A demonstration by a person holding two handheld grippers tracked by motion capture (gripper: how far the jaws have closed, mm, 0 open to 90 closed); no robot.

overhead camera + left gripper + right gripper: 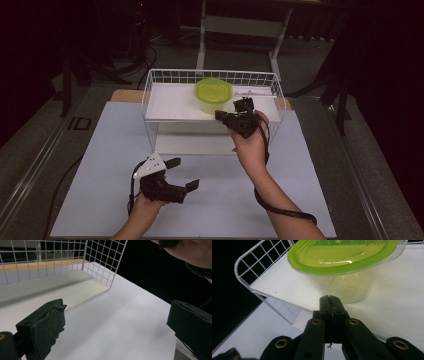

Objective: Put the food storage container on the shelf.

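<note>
We see the green-lidded container (pixel 214 93) on the wire rack's (pixel 150 95) upper shelf. The right gripper (pixel 235 114), jaws together and empty, sits just before it. The left gripper (pixel 182 174), jaws apart and empty, sits near the rack's front.

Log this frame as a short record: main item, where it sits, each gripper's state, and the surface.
main item: clear container with green lid
location: upright on the top shelf of the white wire rack, near its front edge
left gripper: jaws wide apart, nothing between them, low over the table in front of the rack
right gripper: jaws shut together, holding nothing, tips just short of the container's clear wall; contact cannot be told
other item: small pale object on the shelf to the right of the container, too small to identify
surface: pale sheet covering the table
</note>
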